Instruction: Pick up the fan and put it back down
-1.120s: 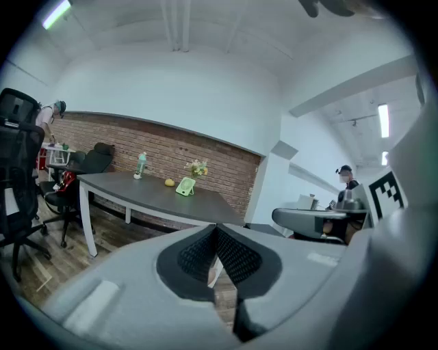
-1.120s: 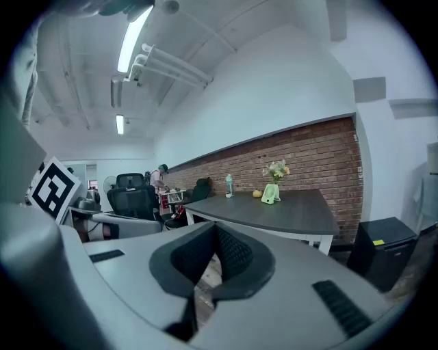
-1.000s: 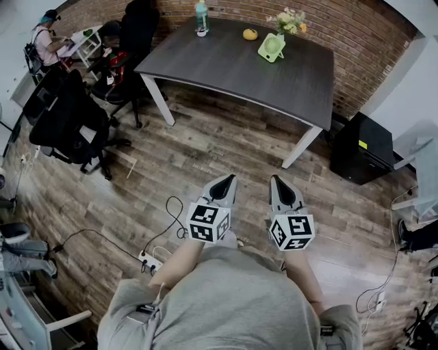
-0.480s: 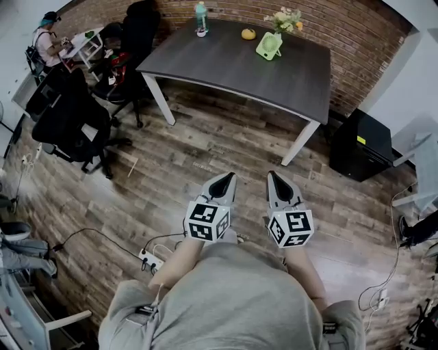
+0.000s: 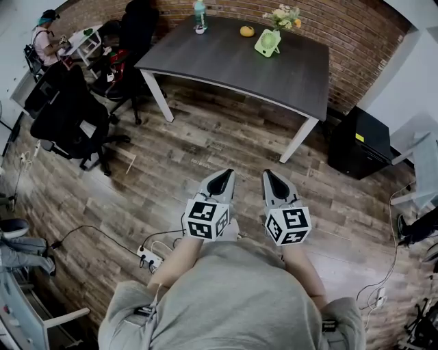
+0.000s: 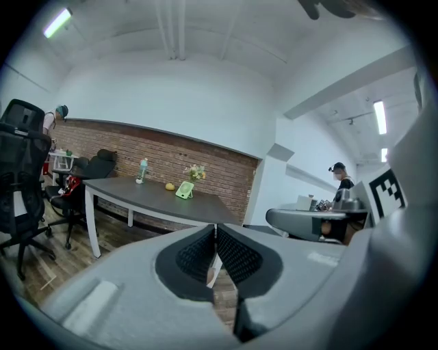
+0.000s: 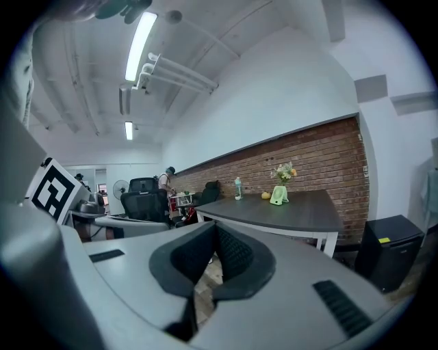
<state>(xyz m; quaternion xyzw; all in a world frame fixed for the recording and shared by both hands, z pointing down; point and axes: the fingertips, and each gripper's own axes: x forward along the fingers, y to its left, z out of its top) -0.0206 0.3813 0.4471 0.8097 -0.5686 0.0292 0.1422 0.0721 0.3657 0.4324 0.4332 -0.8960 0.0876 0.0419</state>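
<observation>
A dark table [image 5: 226,61] on white legs stands by the brick wall, and along its far edge are a bottle [image 5: 199,15], an orange fruit [image 5: 247,31], a green fan [image 5: 268,43] and flowers [image 5: 284,17] just behind the fan. The plank floor [image 5: 205,150] carries the table, black office chairs [image 5: 68,116], a black cabinet [image 5: 359,143] and a power strip [image 5: 150,258] with loose cables.

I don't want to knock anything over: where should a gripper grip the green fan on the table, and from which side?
Probably the top edge, pinched across the thin body, coming from above on the near, open side of the table. The green fan is a flat rounded-square panel standing on edge, and the flowers stand close on one side.
</observation>
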